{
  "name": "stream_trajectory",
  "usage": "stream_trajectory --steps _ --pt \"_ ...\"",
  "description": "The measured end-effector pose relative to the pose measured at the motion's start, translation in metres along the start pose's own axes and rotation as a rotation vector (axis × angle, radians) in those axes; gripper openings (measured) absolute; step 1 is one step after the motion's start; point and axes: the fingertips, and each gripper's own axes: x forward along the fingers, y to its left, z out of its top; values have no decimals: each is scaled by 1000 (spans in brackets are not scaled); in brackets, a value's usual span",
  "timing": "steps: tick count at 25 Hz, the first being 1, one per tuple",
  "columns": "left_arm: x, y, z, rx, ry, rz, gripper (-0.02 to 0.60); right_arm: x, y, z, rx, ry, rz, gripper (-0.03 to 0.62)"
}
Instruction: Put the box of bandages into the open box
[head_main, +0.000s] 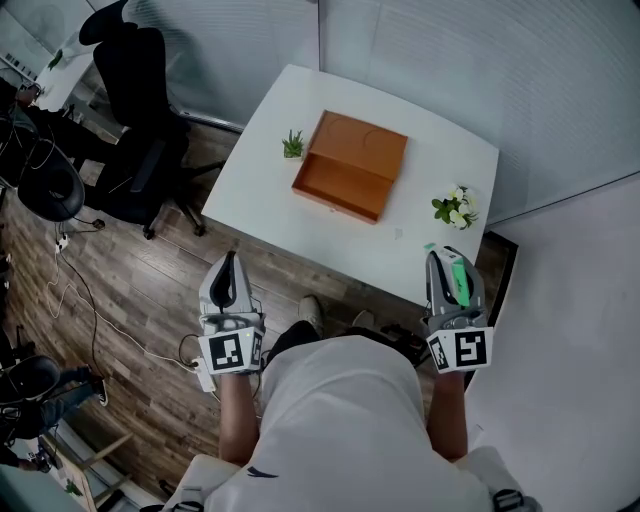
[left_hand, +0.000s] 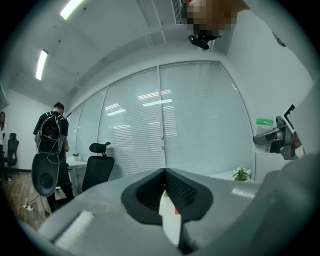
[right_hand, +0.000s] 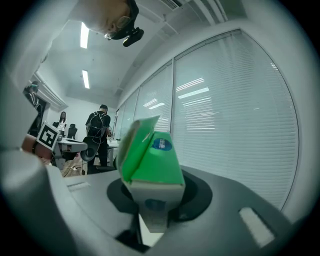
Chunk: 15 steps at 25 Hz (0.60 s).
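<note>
Bandage box (right_hand: 152, 165) is clamped in the right gripper (head_main: 445, 258), short of the surface's (head_main: 440, 150) near edge. Green top, white sides, flap ajar. Blue round label, print unreadable. Open box (head_main: 350, 165) lies mid-surface, bare margins all round. Left gripper (head_main: 230, 262) is closed and empty.

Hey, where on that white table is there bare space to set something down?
The white table is bare at its near left corner, below the small green plant, and at the far right corner, beyond the open orange-brown box and the white-flowered plant. The middle is taken by the box, with the green plant close beside it.
</note>
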Motion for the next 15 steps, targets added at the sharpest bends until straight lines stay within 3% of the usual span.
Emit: stream_trajectory --steps 9,15 --pt "36 47 -4 -4 7 -37 6 41 9 -4 -53 33 -52 94" --pt "63 62 -3 0 -1 -33 6 73 -11 -8 -105 58 -80 94"
